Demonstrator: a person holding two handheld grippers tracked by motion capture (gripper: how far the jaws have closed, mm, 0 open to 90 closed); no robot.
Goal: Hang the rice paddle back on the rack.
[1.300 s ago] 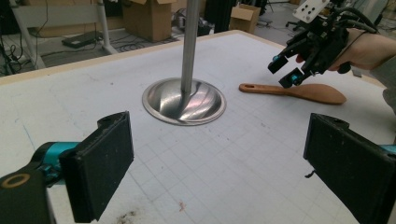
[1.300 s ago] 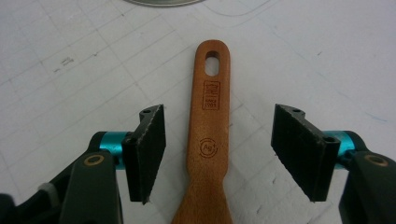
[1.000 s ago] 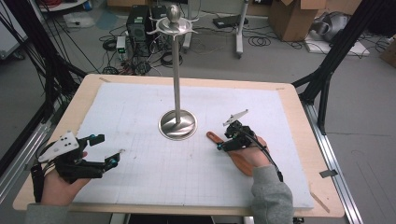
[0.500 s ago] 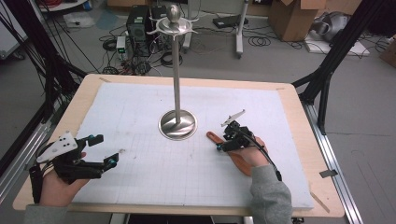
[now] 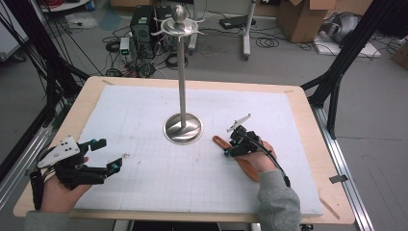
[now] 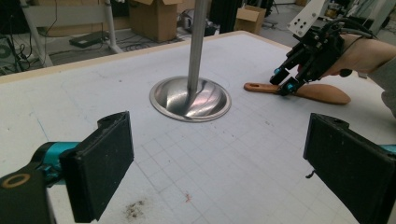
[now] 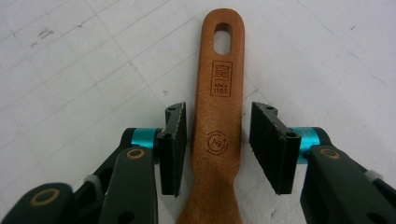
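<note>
Lying flat on the white gridded mat [image 5: 144,125], right of centre: one wooden spoon [image 7: 219,135], handle end with its hanging hole toward the metal stand [image 5: 183,128].

Right gripper [image 7: 217,140]: lowered over the spoon's handle, one jaw on each side of it. The jaws have just been closing, with the handle between them; a thin gap shows at either pad, so neither pad presses the wood. In the left gripper view this gripper [image 6: 285,84] tilts down onto the handle, the spoon [image 6: 299,91] lying flat under it.

Left gripper [image 5: 103,156]: held low near the mat's near-left edge, jaws spread wide, nothing between them. Well apart from the spoon.

Stand: round polished base near the mat's middle, tall upright pole, hooked arms at the top. The spoon's [image 5: 240,156] handle end lies near the base's right rim, not touching.

Open room: bare mat between the two grippers, across the far half and along the left side. A narrow wooden table border [image 5: 308,125] rims the mat all round. Small dark smudge [image 6: 135,210] on the mat by the left gripper.
</note>
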